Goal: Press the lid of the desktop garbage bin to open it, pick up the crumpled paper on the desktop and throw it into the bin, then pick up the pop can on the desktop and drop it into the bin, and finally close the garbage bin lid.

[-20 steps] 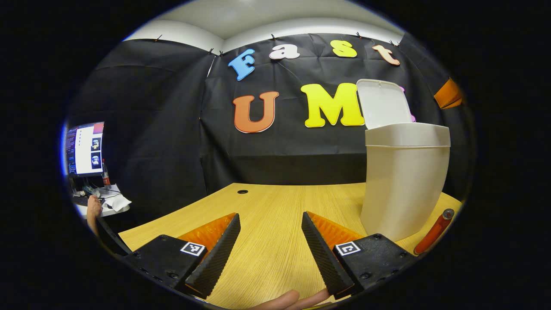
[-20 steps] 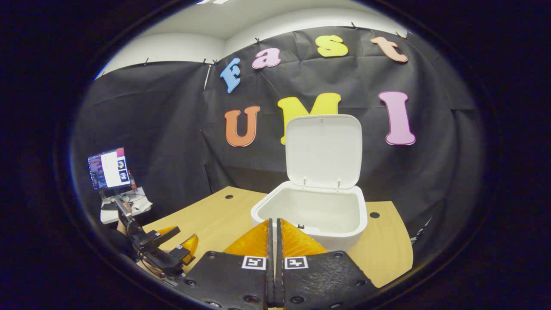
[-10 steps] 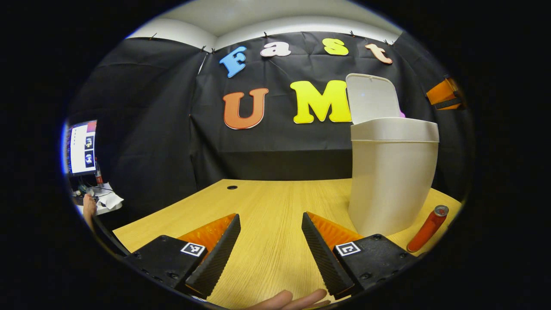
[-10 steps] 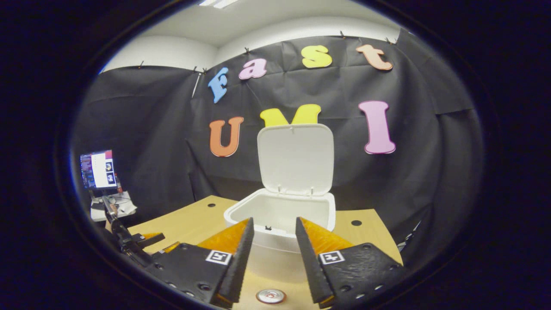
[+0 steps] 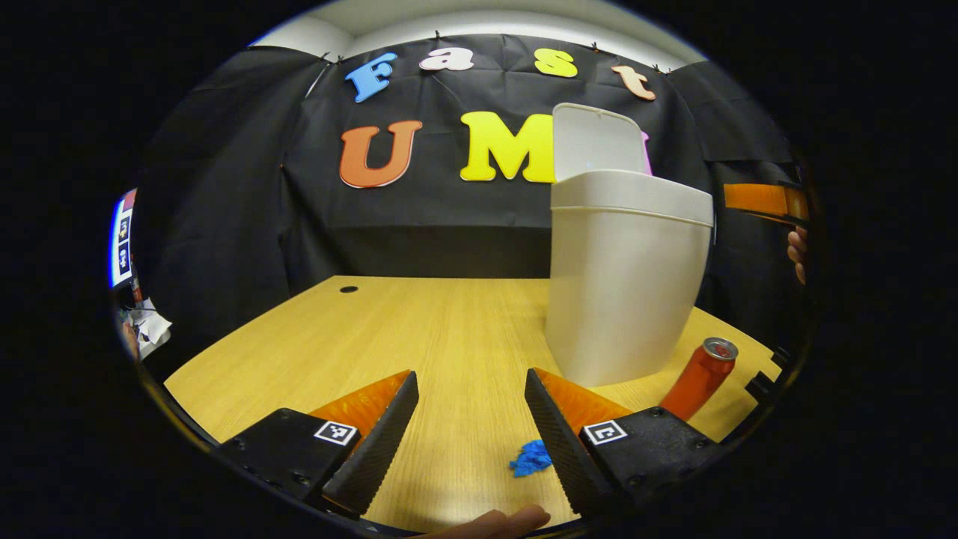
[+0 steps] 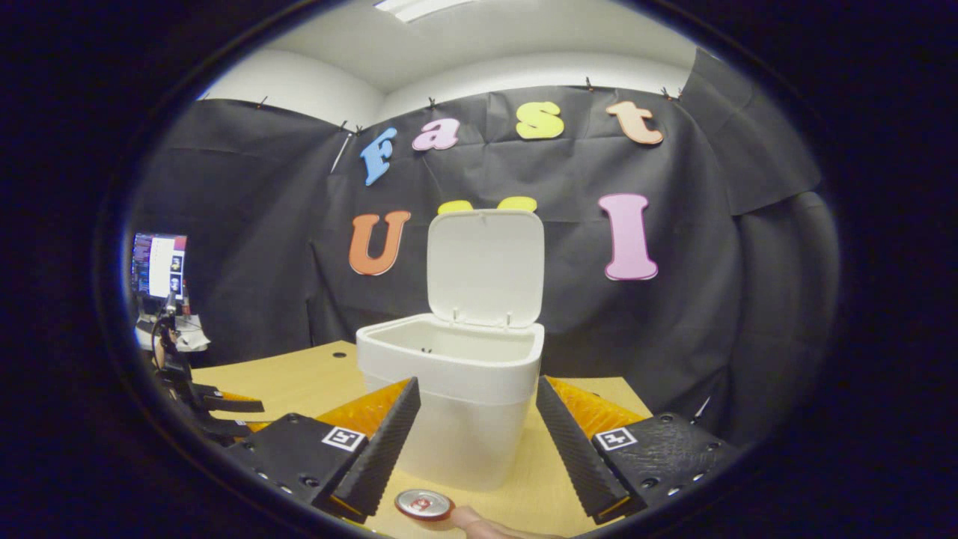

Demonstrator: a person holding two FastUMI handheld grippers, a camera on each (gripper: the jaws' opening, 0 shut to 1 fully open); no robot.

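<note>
The white bin (image 5: pixel 627 284) stands on the wooden desk, its lid (image 5: pixel 596 141) raised upright. A red pop can (image 5: pixel 700 378) stands just right of the bin's base. A small blue crumpled paper (image 5: pixel 531 458) lies on the desk beside the right finger of my left gripper (image 5: pixel 470 378), which is open and holds nothing. In the right gripper view, the bin (image 6: pixel 456 404) is close ahead with its lid (image 6: pixel 485 266) up. My right gripper (image 6: pixel 477 383) is open, and the can's top (image 6: pixel 423 504) sits low between its fingers.
The desk (image 5: pixel 419 322) has a cable hole (image 5: pixel 349 289) at the back left. A monitor (image 6: pixel 159 266) stands on a side table far left. My left gripper (image 6: pixel 217 415) hovers low at the left. Part of my right gripper (image 5: pixel 763 198) and a hand (image 5: pixel 797 254) are beyond the bin.
My right gripper has opened and dropped from above the bin's mouth to in front of it, bringing the can's top into view. The left gripper view swung, revealing the blue paper.
</note>
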